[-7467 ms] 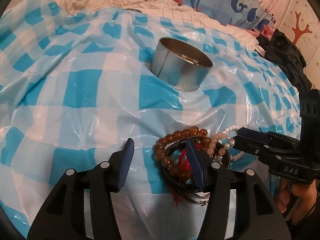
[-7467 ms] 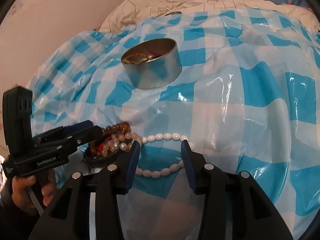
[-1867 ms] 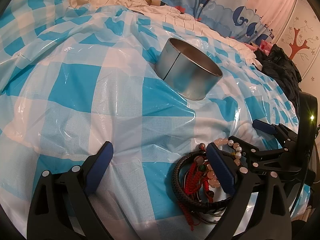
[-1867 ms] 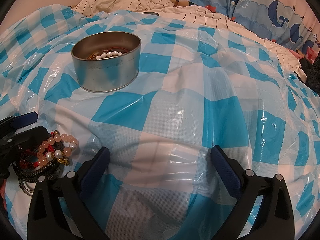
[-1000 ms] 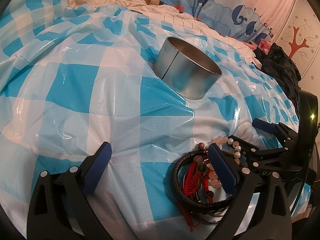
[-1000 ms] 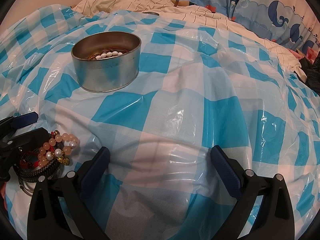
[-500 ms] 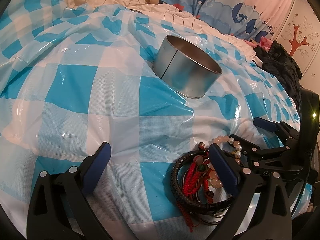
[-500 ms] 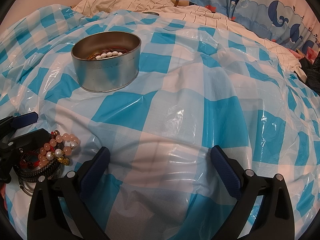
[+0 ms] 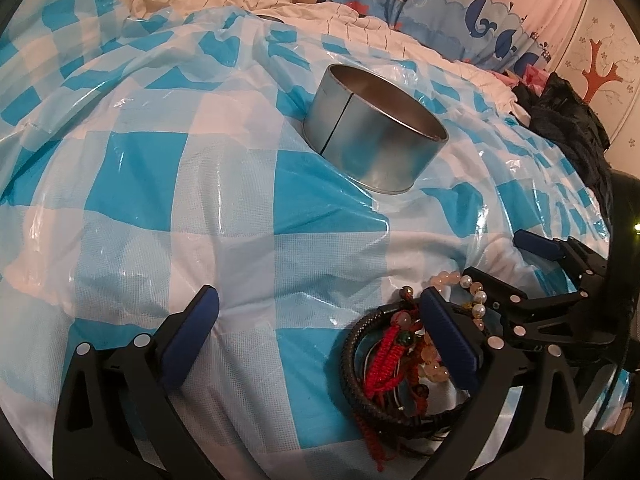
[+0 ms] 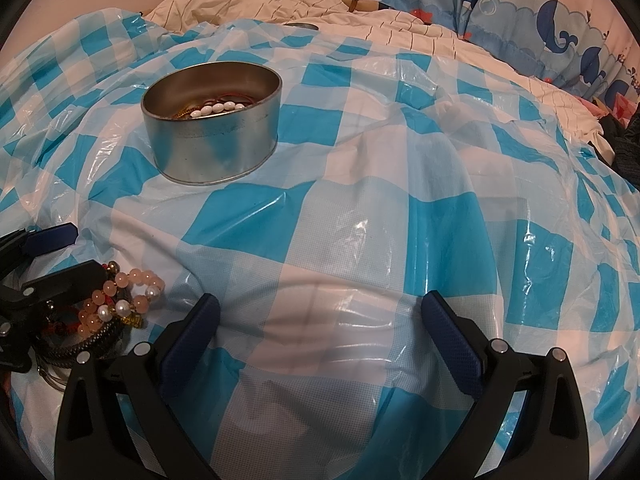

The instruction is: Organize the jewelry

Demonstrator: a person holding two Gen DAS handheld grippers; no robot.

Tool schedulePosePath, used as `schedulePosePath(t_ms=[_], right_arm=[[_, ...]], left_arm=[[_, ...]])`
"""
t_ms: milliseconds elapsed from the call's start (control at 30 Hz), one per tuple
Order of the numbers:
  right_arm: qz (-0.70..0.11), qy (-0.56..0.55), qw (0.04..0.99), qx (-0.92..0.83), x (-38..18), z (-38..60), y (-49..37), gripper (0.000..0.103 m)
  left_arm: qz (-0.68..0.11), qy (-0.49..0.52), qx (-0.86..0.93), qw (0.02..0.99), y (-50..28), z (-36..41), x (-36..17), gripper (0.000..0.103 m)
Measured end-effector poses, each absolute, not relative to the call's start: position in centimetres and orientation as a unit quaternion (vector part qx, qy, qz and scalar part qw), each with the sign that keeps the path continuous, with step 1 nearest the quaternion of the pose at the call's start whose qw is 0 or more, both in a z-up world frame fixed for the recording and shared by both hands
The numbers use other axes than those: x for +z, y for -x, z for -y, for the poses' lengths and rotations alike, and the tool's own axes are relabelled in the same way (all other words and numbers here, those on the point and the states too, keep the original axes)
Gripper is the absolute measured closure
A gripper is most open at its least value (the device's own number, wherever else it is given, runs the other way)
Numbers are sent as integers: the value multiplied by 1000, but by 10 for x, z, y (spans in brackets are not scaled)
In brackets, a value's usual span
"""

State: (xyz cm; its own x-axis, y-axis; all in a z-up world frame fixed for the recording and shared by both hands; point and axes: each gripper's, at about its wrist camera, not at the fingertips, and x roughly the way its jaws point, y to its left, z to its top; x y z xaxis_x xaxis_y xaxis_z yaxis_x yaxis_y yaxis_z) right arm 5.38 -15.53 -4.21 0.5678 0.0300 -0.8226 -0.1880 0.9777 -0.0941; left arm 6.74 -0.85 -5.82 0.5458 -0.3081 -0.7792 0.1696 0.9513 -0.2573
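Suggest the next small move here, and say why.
Probably shift the open left hand-held gripper right, over the bracelet pile and close. The pile lies by its right finger, outside the tin, which already holds white beads.

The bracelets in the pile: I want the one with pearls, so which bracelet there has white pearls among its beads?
The pink bead bracelet at the pile's far edge: white pearls sit between its pale pink beads. The black braided bracelet and red cord bracelet show none.
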Motion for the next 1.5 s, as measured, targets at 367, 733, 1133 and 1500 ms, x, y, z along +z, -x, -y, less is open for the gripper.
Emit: schedulePosePath(t_ms=[367, 733, 1133, 1500], right_arm=[[-461, 86, 881, 62, -41, 155, -54, 7], [-461, 86, 881, 62, -41, 155, -54, 7], [-461, 86, 881, 62, -41, 155, -54, 7], [-459, 85, 882, 60, -43, 156, -53, 7]], left_arm=[[-458, 71, -134, 876, -69, 11, -59, 7], [-459, 69, -132, 876, -70, 11, -59, 7], [-468, 60, -126, 873, -70, 14, -57, 7], [-476, 52, -113, 871, -71, 17, -56, 7]])
